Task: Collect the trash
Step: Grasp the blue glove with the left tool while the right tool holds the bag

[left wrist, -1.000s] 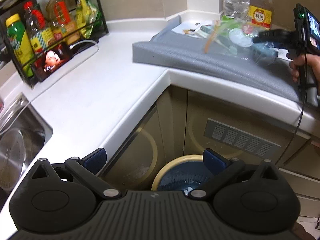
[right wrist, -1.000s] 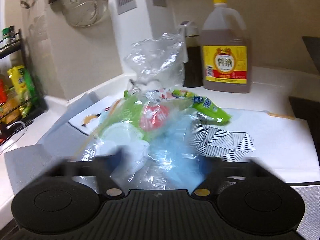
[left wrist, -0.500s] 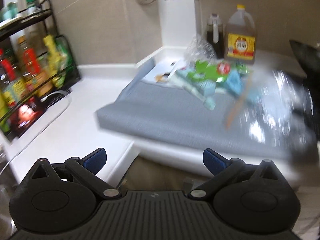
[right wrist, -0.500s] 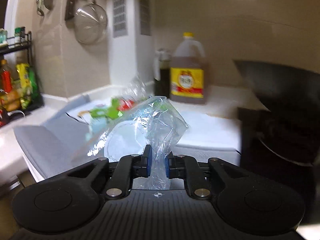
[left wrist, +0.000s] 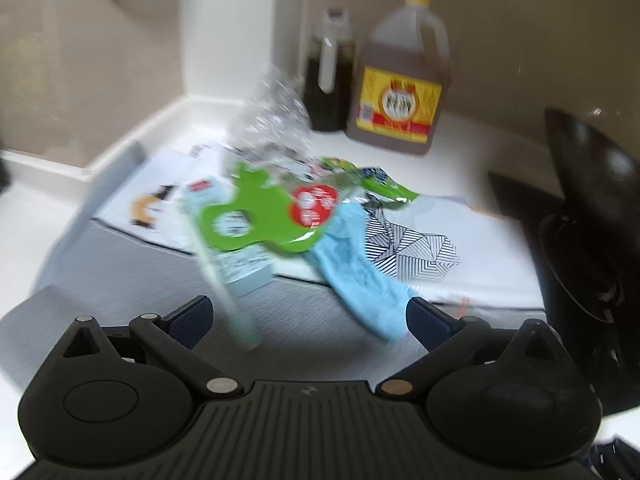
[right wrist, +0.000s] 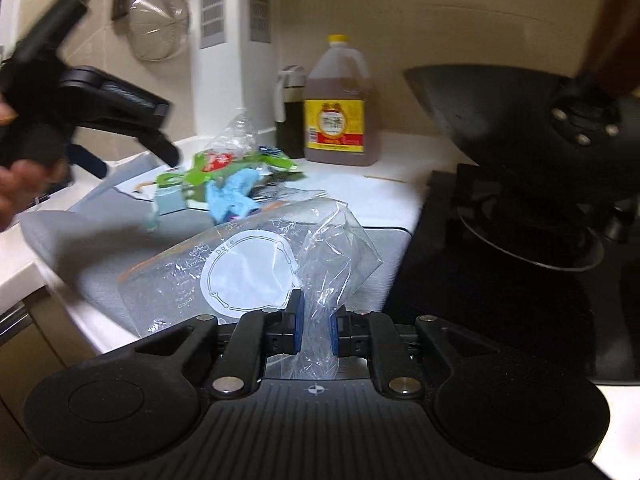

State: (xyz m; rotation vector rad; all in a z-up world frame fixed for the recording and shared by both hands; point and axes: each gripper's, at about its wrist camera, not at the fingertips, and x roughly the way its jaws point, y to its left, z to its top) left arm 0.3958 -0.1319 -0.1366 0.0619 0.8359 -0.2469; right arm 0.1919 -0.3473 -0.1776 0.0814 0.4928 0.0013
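Trash sits in a loose heap on the grey mat (left wrist: 132,280) at the far side of the counter — a green wrapper (left wrist: 256,216), a pale blue glove (left wrist: 360,276), a small light-blue carton (left wrist: 244,268) and crumpled clear plastic (left wrist: 272,120). Your right gripper (right wrist: 316,326) has its jaws clamped on a clear zip bag (right wrist: 244,276), which fans out to the left over the near edge of the mat. Your left gripper (left wrist: 308,320) hangs just near of the heap with its jaws wide apart and nothing between them; the tip of the blue glove lies just beside its right finger. Behind the heap stand a dark bottle (left wrist: 330,76) and a yellow-capped jug (left wrist: 400,80) — side by side against the wall. To the right, a black wok (right wrist: 520,128) rests on the stove.
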